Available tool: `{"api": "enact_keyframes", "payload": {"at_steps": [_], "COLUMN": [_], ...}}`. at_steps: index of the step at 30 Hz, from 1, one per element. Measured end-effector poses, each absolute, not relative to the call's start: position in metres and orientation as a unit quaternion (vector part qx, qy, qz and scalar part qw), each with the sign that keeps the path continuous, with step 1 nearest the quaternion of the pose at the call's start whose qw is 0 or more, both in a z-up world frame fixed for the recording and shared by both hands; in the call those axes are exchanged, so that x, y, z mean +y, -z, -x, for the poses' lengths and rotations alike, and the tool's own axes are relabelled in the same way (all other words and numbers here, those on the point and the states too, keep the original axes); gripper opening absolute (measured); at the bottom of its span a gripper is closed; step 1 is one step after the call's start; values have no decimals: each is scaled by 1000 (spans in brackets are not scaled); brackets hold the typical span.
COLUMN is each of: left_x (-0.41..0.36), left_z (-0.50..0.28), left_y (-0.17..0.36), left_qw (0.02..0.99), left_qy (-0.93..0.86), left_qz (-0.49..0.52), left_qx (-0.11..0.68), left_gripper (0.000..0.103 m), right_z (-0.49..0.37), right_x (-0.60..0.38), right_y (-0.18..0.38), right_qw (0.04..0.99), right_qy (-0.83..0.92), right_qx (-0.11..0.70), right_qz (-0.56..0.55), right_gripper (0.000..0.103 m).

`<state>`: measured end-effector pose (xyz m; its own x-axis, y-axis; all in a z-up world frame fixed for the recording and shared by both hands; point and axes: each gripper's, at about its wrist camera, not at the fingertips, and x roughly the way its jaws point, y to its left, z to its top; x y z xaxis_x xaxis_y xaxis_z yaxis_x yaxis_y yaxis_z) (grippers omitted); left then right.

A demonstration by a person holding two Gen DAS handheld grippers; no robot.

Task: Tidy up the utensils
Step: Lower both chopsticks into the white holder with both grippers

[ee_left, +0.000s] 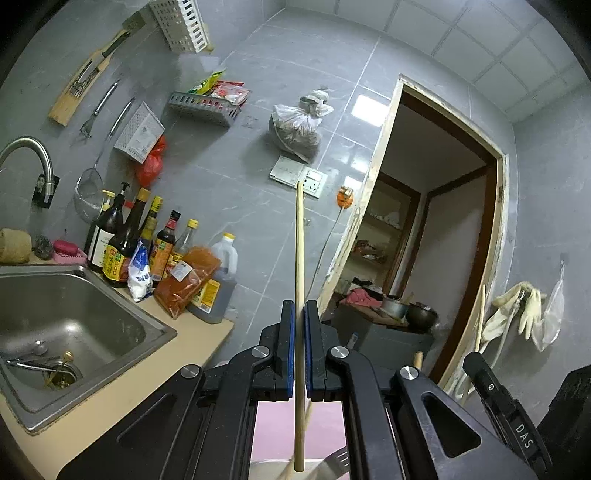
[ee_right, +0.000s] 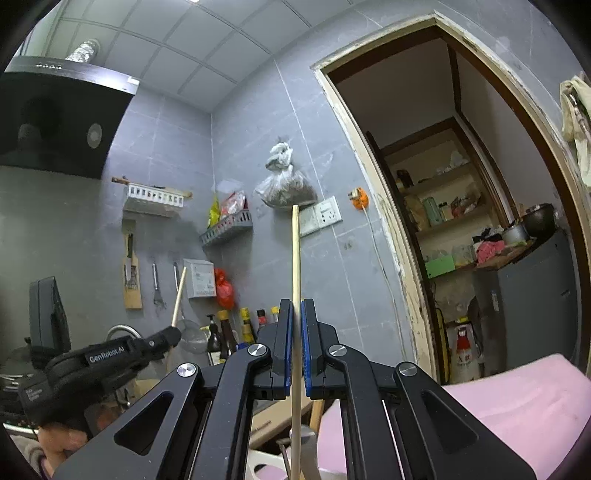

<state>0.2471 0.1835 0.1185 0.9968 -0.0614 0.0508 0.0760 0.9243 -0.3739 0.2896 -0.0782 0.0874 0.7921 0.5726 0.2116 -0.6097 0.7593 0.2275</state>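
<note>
My left gripper (ee_left: 299,306) is shut on a pale wooden chopstick (ee_left: 299,240) that stands upright between its blue pads, its tip in front of the wall socket. In the same way, my right gripper (ee_right: 297,304) is shut on a second wooden chopstick (ee_right: 294,258). From the right wrist view, the left gripper (ee_right: 166,338) is low on the left with its chopstick (ee_right: 179,295) slanting up. In the left wrist view, the right gripper (ee_left: 480,365) enters at the lower right with its chopstick (ee_left: 480,314). Several utensils lie in the steel sink (ee_left: 22,273).
Sauce bottles (ee_left: 122,240) crowd the counter beside the sink. White slotted holders (ee_left: 183,24) and a knife rack (ee_left: 85,77) hang on the grey tile wall. An open doorway (ee_right: 461,221) is on the right, a pink surface (ee_right: 517,398) lies below, and a range hood (ee_right: 55,122) hangs at upper left.
</note>
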Motion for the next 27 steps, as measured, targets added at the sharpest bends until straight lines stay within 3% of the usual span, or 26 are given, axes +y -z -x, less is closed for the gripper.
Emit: {"api": "enact_keyframes", "payload": {"at_steps": [9, 20, 27], "left_x": [184, 172, 182], "left_z": [-256, -240, -248], "left_y": [-87, -79, -80], "left_qw": [977, 987, 978], "left_qy": [27, 26, 38], "left_qz": [209, 157, 204], "left_qx": [10, 22, 23], "left_gripper": [2, 2, 2], "right_z": [-291, -283, -279], "right_x": [-71, -60, -56], "right_y": [-72, -61, -56], "right_qw": [940, 942, 942], "right_qy": [-314, -330, -333], "right_qx": [-43, 2, 19], "right_qz": [-126, -61, -44], "right_gripper": [3, 3, 4]}}
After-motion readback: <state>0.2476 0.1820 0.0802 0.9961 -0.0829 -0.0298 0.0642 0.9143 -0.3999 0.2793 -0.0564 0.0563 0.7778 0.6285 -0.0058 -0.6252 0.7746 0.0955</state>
